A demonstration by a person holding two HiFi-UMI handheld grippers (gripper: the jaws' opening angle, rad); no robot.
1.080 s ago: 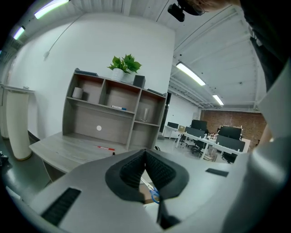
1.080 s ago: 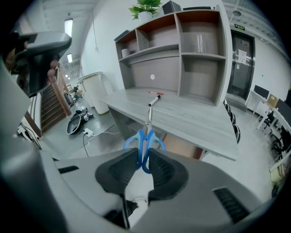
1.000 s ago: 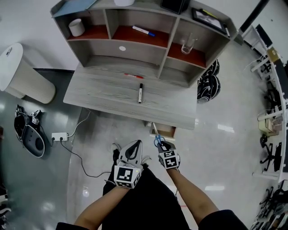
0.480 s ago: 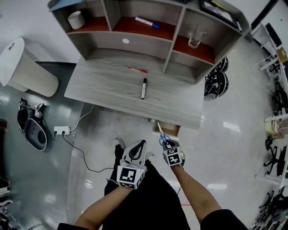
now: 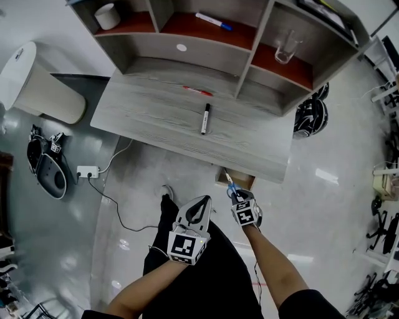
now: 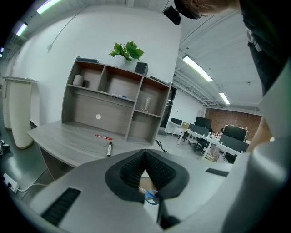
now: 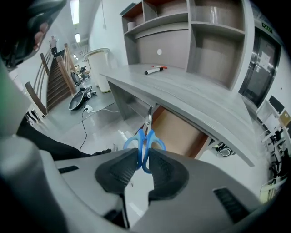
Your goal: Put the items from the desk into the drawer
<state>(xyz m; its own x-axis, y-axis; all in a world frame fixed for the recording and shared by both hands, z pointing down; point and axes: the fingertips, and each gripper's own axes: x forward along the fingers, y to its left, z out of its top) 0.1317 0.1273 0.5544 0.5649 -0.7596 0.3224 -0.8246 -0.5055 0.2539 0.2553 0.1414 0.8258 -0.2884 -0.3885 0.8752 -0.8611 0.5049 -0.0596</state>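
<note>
My right gripper (image 5: 235,194) is shut on the blue handles of a pair of scissors (image 7: 145,142), whose blades point up toward the open drawer (image 7: 178,133) under the desk's right end. The scissors (image 5: 231,187) hang just in front of the drawer (image 5: 238,180) in the head view. On the grey desk (image 5: 143,118) lie a black marker (image 5: 204,118) and a red pen (image 5: 197,91). My left gripper (image 5: 198,207) is shut with nothing in it, held over the floor left of the right one. Past its tips (image 6: 144,167) the scissors (image 6: 151,196) show.
A shelf unit at the desk's back holds a white cup (image 5: 108,15), a blue-capped marker (image 5: 214,22) and a glass (image 5: 286,47). A white bin (image 5: 34,87) stands left. A power strip (image 5: 87,171) with cable lies on the floor; helmets (image 5: 310,115) lie right.
The person has come nearer to the desk. My right gripper has carried the scissors closer to the open drawer. The left gripper has followed, still shut.
</note>
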